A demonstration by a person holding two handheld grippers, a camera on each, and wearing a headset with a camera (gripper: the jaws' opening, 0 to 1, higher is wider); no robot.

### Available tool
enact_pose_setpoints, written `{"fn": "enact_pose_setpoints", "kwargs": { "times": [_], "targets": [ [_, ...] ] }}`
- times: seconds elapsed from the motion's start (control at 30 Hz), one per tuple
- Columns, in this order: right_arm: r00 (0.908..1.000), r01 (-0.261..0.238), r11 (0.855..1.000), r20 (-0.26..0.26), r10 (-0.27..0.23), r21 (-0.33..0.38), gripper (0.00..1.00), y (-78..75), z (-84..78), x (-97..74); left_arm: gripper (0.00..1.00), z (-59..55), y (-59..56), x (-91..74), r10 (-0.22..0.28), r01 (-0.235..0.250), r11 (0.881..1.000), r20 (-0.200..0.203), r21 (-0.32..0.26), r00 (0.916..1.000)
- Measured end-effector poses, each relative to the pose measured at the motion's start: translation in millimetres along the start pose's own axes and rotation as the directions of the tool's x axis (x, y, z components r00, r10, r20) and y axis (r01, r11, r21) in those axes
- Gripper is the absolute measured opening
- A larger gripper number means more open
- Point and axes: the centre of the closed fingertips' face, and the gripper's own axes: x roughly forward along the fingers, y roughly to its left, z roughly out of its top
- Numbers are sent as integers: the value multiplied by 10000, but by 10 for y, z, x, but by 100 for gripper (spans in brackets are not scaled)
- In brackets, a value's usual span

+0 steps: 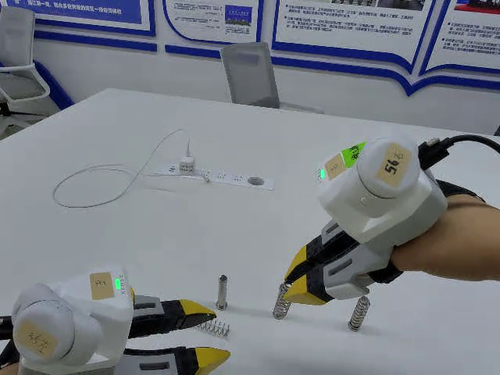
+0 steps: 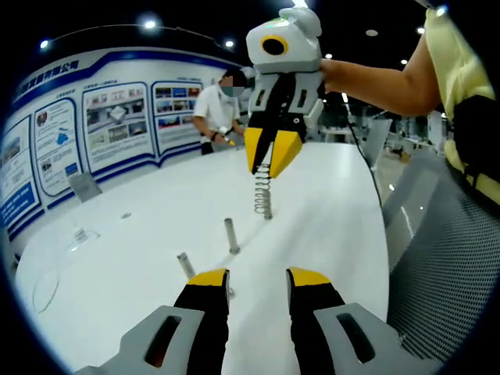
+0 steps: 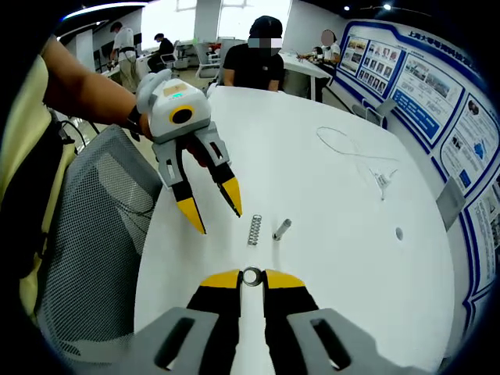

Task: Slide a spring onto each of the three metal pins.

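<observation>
Right gripper (image 1: 291, 287) pinches middle spring (image 1: 281, 303), its tips covering the top; left gripper (image 2: 259, 277) wide beside loose spring (image 1: 212, 326). Power strip (image 1: 226, 178) far left.

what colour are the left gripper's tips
Yellow, on the left gripper; it shows best in the left gripper view.

Your right tongs (image 1: 289, 286) tilt steeply downward, jaws nearly closed on the top of a spring (image 3: 251, 276), with your bare forearm (image 1: 457, 246) reaching in from the right. Your left tongs (image 1: 219, 334) sit low and level (jaws spread apart), aimed toward the right pair.
</observation>
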Motion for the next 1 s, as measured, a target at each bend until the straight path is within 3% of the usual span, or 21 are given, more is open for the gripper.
{"fn": "enact_pose_setpoints", "kwargs": {
  "times": [0.8,1.0],
  "targets": [
    [9946,927,9946,-510,-903,474,11,-507,-188,120,37,-51,31,-69,302,-300,9990,50,-339,9995],
    [9950,840,9948,-595,-805,584,11,-528,-226,194,38,-68,25,-66,300,-299,9988,24,-389,9995]
  ]
}}
